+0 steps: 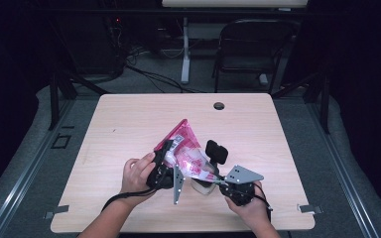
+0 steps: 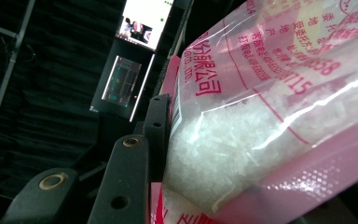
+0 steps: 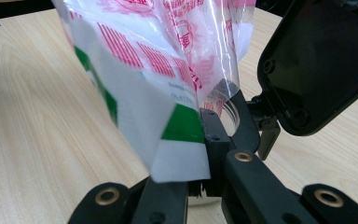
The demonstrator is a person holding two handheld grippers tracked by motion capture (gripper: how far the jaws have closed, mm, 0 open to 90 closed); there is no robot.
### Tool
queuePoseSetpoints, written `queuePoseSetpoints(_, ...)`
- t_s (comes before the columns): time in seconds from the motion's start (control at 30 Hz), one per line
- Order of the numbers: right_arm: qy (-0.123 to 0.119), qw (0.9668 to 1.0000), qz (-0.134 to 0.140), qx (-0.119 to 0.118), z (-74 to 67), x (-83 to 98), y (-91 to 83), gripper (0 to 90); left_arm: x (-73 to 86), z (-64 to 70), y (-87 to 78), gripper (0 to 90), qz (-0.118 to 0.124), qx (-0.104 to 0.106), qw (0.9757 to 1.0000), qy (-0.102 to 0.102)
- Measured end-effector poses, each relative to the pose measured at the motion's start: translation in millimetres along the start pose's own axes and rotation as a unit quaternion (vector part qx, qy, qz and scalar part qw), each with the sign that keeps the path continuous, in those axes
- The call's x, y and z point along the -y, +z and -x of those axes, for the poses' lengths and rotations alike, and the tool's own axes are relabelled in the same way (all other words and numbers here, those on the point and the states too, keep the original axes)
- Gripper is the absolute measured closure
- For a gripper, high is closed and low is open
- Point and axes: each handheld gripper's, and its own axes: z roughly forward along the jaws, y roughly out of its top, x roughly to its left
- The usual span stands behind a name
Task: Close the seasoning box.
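A pink and clear plastic bag (image 1: 188, 148) of white crystals hangs tilted above the table's front middle. My left gripper (image 1: 170, 150) is shut on its upper left side; in the left gripper view the bag (image 2: 261, 116) presses against one black finger (image 2: 157, 135) and hides the other. My right gripper (image 1: 212, 178) is shut on the bag's lower corner, a white and green flap (image 3: 177, 154) pinched in my right gripper (image 3: 200, 156). Just below that corner stands a small clear jar (image 1: 202, 187) with its black hinged lid (image 1: 217, 152) raised; the lid (image 3: 317, 60) and jar rim (image 3: 235, 109) sit close behind the jaws.
The pale wooden table (image 1: 129, 124) has a round cable hole (image 1: 219, 105) near its far edge. A dark folding chair (image 1: 250, 49) and a white desk leg (image 1: 185, 49) stand beyond the table. Both of the person's hands hold the grippers near the front edge.
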Motion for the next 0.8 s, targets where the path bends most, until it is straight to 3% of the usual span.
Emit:
queuePoseSetpoints(0.67,-0.001,1.0,0.007,0.002,0.7,-2.5,-1.5,89.1,8.8,4.8,5.1,68.8,-0.016,0.027,0.9994,-0.012)
queuePoseSetpoints(0.8,-0.002,1.0,0.008,0.001,0.8,-3.1,-1.5,89.0,10.4,5.3,5.5,68.8,-0.018,0.035,0.999,-0.022)
